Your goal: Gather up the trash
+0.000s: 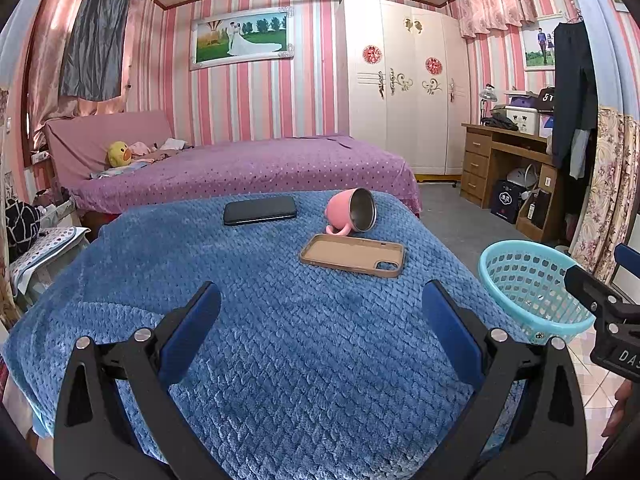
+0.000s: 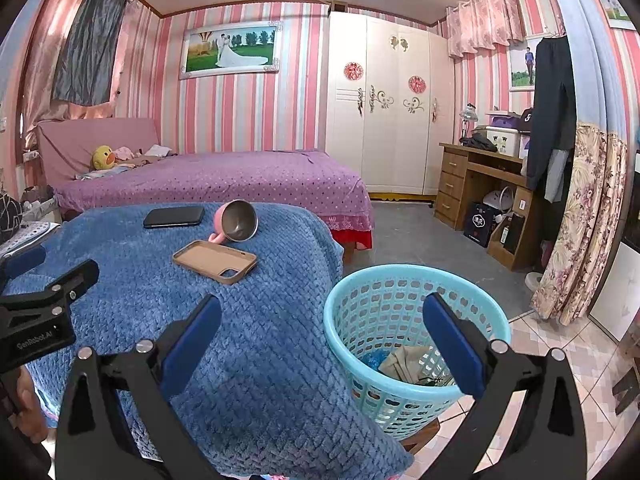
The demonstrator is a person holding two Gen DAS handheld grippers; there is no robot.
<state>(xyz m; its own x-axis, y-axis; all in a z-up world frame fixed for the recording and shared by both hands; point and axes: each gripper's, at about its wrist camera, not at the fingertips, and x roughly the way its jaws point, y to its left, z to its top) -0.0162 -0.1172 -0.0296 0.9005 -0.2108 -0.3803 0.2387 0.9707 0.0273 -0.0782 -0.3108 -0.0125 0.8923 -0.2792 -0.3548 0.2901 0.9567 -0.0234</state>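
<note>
- Both grippers, left gripper and right gripper: jaws spread wide, holding nothing, touching nothing.
- Blue blanket covers the counter; phone case, tipped pink mug, phone at 12 o'clock.
- Trash sits inside basket, 3 o'clock of counter.
- Judgement: collection looks near done; next move, scan for leftovers.

Both grippers spread wide, gripping nothing

The left gripper was held level and pointed forward, its blue-padded fingers wide apart with nothing between them. The right gripper sat just beside it in the same pose, jaws equally spread and empty. Each showed at the edge of the other's view, with part of the holding hand visible behind the left one.
</note>
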